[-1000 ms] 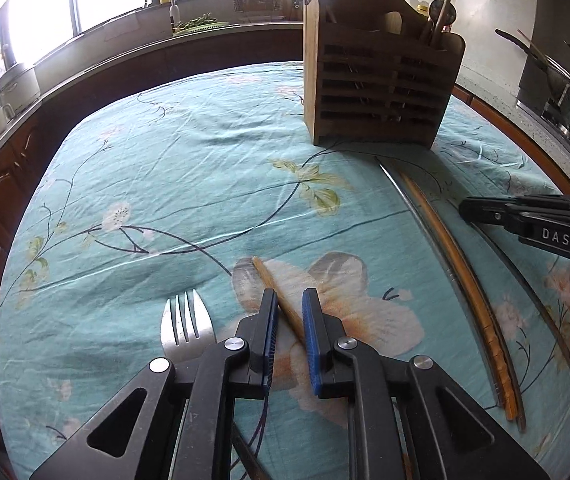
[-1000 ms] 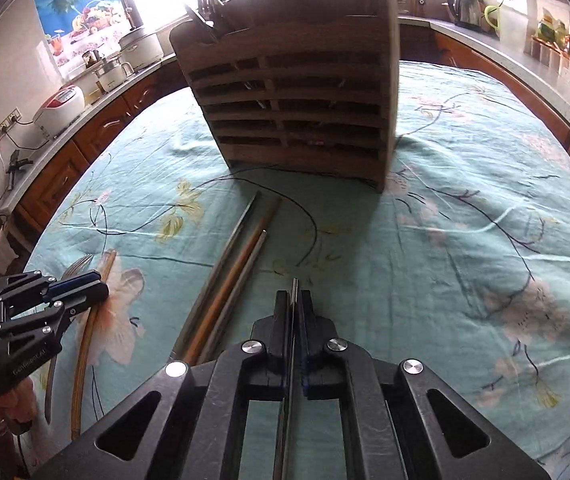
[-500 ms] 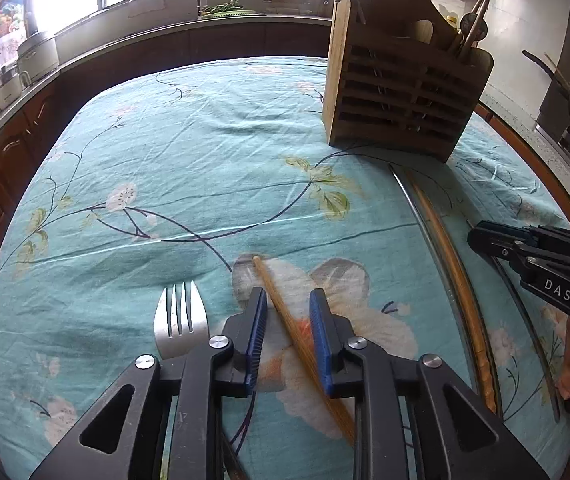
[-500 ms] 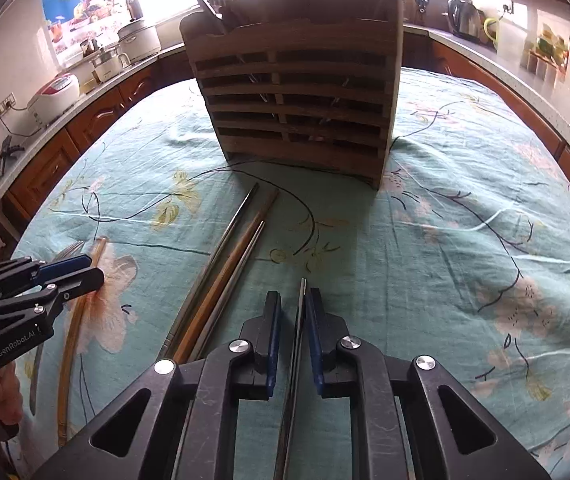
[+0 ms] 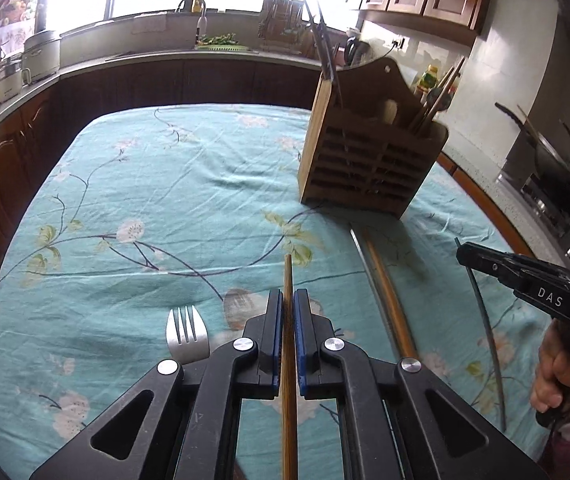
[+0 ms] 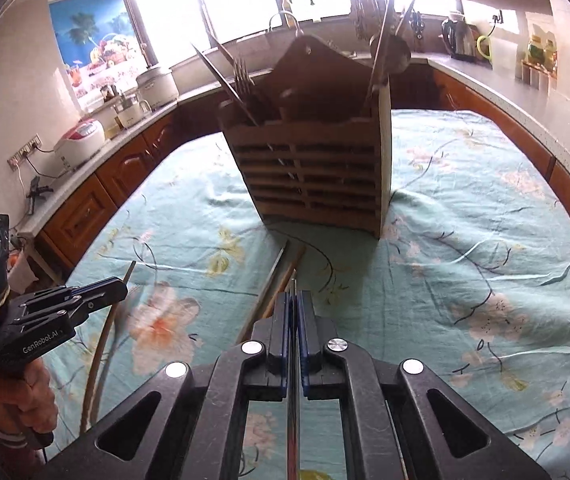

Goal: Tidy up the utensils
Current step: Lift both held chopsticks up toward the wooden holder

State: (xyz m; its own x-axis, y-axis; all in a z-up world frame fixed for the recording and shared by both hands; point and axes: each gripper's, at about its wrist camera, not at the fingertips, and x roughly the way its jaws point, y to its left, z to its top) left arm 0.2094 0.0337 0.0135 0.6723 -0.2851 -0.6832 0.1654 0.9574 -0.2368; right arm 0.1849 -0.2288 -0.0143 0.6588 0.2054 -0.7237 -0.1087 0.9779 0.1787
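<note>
While its blue pads press on a wooden chopstick [image 5: 288, 280], the left claw [image 5: 289, 300] is clamped tight, having just closed on it; the stick runs straight forward between the pads, its tip poking out ahead of them. Just left of this claw a fork [image 5: 187, 334] lies on the tabletop [image 5: 145, 200], tines pointing away. To its right, another wooden chopstick [image 5: 385, 292] and a metal one [image 5: 367, 268] lie side by side on the floral cloth. Ahead and to the right stands the wooden holder [image 5: 365, 168], with utensils sticking up from its compartments.

The right claw [image 6: 293, 300] has also just closed, pinching a thin metal chopstick [image 6: 293, 420] that runs along its centre line. Just ahead and left of it lie the two loose chopsticks, angled toward the holder [image 6: 317, 176], which stands straight in front. Far to the left, the other claw [image 6: 119, 286] holds its stick above the cloth.
</note>
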